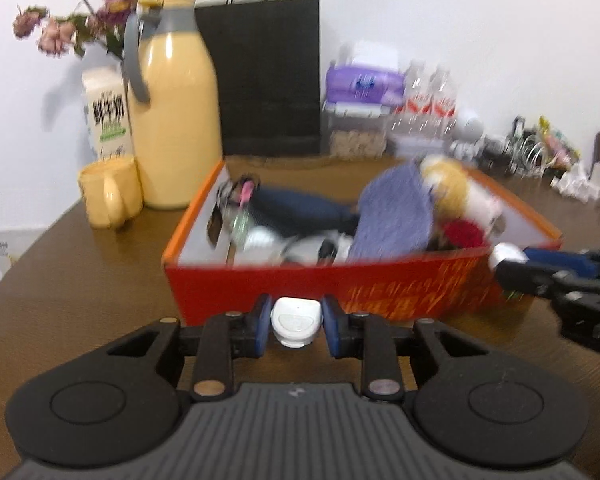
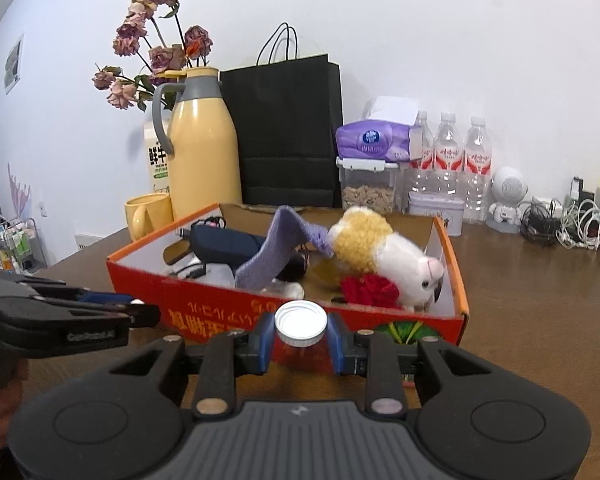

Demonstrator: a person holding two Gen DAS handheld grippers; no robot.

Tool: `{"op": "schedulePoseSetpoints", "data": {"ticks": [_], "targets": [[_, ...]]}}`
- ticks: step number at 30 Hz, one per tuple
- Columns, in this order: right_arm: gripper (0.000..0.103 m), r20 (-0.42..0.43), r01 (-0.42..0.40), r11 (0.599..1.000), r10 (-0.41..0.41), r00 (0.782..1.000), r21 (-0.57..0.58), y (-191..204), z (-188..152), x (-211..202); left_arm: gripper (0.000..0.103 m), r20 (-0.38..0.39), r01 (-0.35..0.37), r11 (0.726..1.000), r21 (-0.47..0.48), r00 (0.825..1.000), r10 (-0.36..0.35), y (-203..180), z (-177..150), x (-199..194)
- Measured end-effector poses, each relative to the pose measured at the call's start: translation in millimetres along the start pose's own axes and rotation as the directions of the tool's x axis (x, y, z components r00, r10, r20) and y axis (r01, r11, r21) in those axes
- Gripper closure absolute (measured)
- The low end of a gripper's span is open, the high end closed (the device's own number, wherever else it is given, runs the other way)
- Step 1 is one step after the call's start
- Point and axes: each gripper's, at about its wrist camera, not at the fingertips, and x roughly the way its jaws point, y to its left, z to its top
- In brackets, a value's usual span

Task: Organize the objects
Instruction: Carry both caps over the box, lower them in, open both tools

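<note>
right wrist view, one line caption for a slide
Right gripper holds a white-capped jar before a full orange box.

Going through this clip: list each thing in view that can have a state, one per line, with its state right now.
left gripper: shut on a small white device
right gripper: shut on a white-capped jar
white-capped jar: cap on
orange box: open, holding items
plush toy: lying in the box
purple cloth: draped over box contents
yellow flask: upright, lid on
black paper bag: standing upright
water bottles: upright, capped
</note>
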Motion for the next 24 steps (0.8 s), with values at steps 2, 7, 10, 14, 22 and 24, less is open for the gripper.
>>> {"op": "schedulePoseSetpoints", "data": {"ticks": [2,7,10,14,22,24], "targets": [[0.076,0.004,0.000,1.000,0.000,1.000,-0.005,-1.3,8.0,0.3,0.075,0.038,0.012,1.000,-0.002,0.999,-0.012,-1.3,9.8,-6.7],[0.076,0.036,0.019,0.999,-0.018,0.999,-0.037,-3.7,30.1,3.5,0.075,0.104,0.032,0.999,-0.019,0.994,-0.030,-4.2,37.4,-10.1],[0.076,0.041,0.029,0.998,-0.026,0.999,-0.054,-5.0,42.8,11.2,0.075,0.127,0.039,0.999,-0.026,0.991,-0.035,-7.8,50.4,-5.6],[0.076,0.024,0.039,0.998,-0.038,0.999,-0.058,-7.8,54.0,27.5,0.075,0.139,0.037,0.999,-0.023,0.990,-0.033,-14.5,61.9,5.2],[0.076,-0.013,0.059,0.998,-0.059,0.998,-0.014,-18.0,55.8,60.4,0.075,0.102,0.041,0.995,-0.088,0.994,-0.032,-12.7,71.0,41.5],[0.076,-0.017,0.069,0.998,-0.069,0.997,-0.008,-20.3,54.8,64.9,0.075,0.086,0.033,0.995,-0.097,0.996,-0.025,-10.9,70.1,51.2]]}}
